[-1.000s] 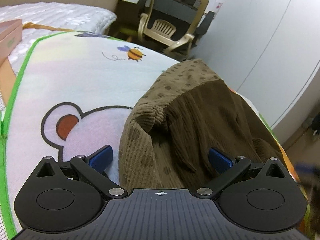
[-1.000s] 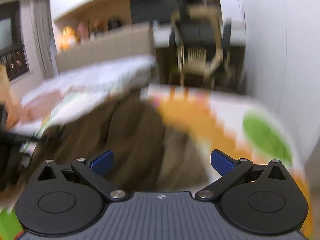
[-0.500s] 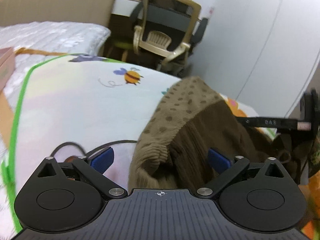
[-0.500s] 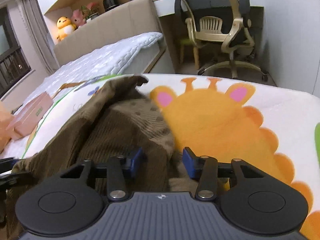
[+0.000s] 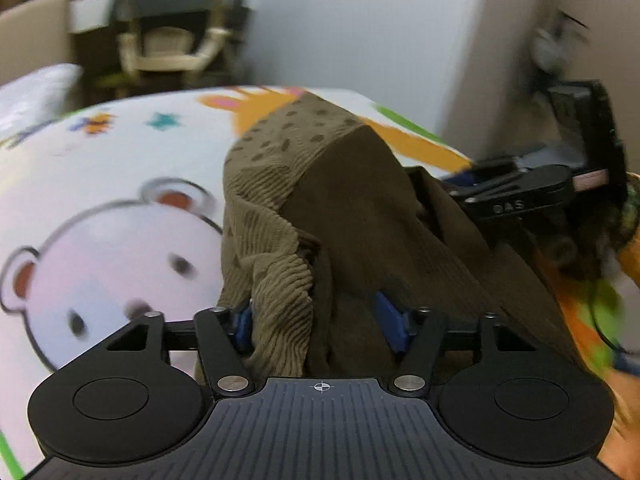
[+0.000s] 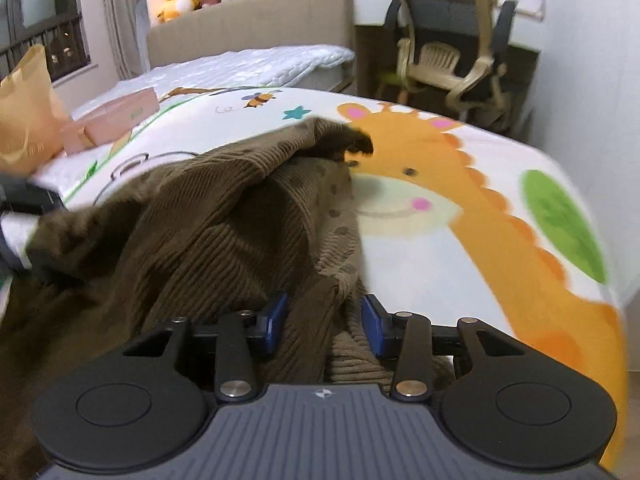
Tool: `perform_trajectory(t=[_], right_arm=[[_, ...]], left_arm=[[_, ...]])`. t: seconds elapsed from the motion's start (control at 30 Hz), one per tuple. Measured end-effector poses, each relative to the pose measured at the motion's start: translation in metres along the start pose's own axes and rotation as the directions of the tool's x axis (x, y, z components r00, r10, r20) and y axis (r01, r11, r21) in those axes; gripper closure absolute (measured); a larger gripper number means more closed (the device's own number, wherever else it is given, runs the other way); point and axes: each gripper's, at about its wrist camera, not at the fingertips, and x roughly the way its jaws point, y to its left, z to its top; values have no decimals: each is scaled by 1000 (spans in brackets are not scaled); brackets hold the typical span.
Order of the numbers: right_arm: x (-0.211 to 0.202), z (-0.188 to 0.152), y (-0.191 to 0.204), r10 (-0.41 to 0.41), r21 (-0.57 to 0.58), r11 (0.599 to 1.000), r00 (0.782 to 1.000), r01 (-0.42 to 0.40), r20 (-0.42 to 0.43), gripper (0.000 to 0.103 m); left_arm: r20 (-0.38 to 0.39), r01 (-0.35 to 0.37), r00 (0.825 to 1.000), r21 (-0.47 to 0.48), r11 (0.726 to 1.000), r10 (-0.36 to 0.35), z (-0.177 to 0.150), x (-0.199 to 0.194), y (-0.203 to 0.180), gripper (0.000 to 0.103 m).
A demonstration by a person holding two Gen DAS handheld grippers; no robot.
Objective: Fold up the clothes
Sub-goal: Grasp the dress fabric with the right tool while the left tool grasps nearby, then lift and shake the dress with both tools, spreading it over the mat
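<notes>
A brown corduroy garment (image 5: pixel 360 208) with a dotted lining lies bunched on a cartoon-print sheet (image 5: pixel 100 184). My left gripper (image 5: pixel 316 326) has its blue pads pressed into a thick fold of the near edge. In the right wrist view, the same garment (image 6: pixel 208 232) spreads to the left over the sheet (image 6: pixel 460 248), and my right gripper (image 6: pixel 324 322) is shut on a ridge of the cloth. The right gripper (image 5: pixel 520 196) shows at the garment's right side in the left wrist view. The left gripper's body (image 6: pixel 24 200) shows at the left edge of the right wrist view.
A beige office chair (image 6: pixel 448 60) and a desk stand beyond the sheet's far edge. A bed (image 6: pixel 248 68) with a white quilt lies at the back left. Near it are a pink box (image 6: pixel 120 114) and a paper bag (image 6: pixel 28 112). A white wall (image 6: pixel 592 60) borders the right side.
My left gripper's fingers have narrowed from wide open onto the garment's edge, and its view has swung right. My right gripper, open a second ago, has stayed shut on the cloth since half a second ago.
</notes>
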Motion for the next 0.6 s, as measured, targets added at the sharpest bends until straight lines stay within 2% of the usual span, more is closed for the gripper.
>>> perform_trajectory(t=[0.03,0.1,0.23,0.3,0.33,0.47,0.53,0.6], right_arm=[[-10,-4,0,-25,-6,1000,999,25,23,62],[-27,-10,1,-60,-7,998,996,60,71,57],[-59,-17,-6,-40,84,996,989,29,140,47],[-67,-23,-9,-42,110,994,987,25,155,45],[-70,-26,-9,-46,122,992,987,27,156,44],[-78,-40,-13,-70,163,986,985,44,156,43],[-78,-45,-14,-78,178,983,985,50,153,39],[-76,-48,-14,-79,190,981,985,49,151,35]], left_arm=[[1,8,1000,2,1000,-8,0,-11,-4,34],[61,-37,997,8,999,36,5,-41,-5,25],[186,-152,970,-34,988,155,16,-96,-2,20],[218,-170,959,-71,983,182,17,-113,-5,17],[220,-163,960,-74,984,176,15,-117,-12,16],[156,-58,986,-50,997,65,-2,-96,-43,10],[82,-4,997,-68,998,9,-14,-71,-54,10],[0,36,999,-103,994,-37,-26,-43,-62,10]])
